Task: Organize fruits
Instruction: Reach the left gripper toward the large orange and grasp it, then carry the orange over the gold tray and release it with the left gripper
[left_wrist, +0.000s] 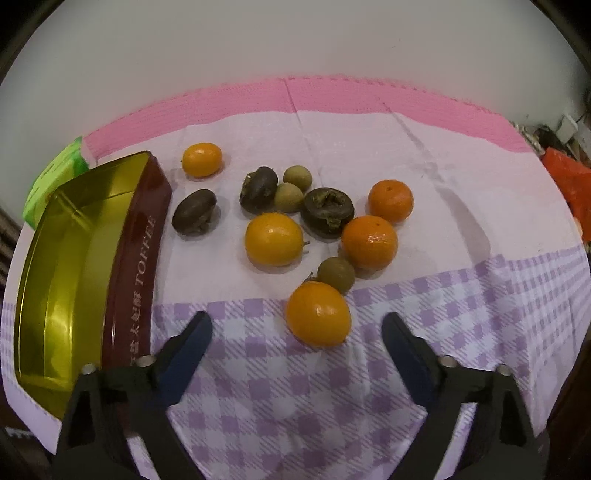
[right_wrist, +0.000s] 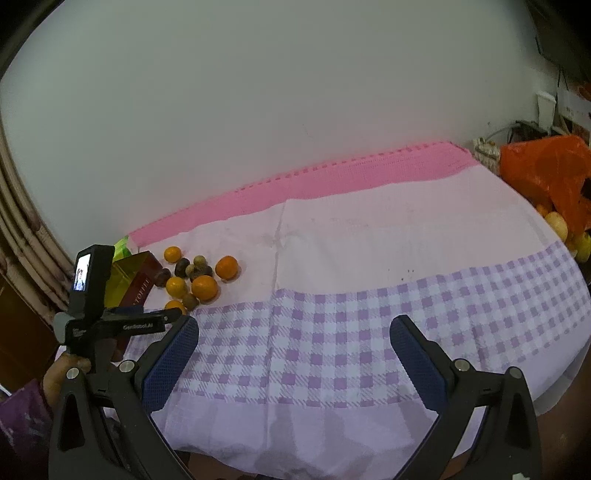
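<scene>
I see a table under a lilac cloth (left_wrist: 369, 387), checked on the near side, with a pink mat (left_wrist: 332, 96) along its far edge. On it, left, lies an open gold-lined tin (left_wrist: 74, 266); right of that, loose fruits (left_wrist: 317, 314) cluster together.

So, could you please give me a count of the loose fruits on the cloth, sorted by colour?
Round orange and yellow-orange citrus fruits: 5
Dark brown wrinkled fruits: 3
Small round olive-tan fruits: 3
Total: 11, all lying on the cloth; none in the gold-lined tin.
</scene>
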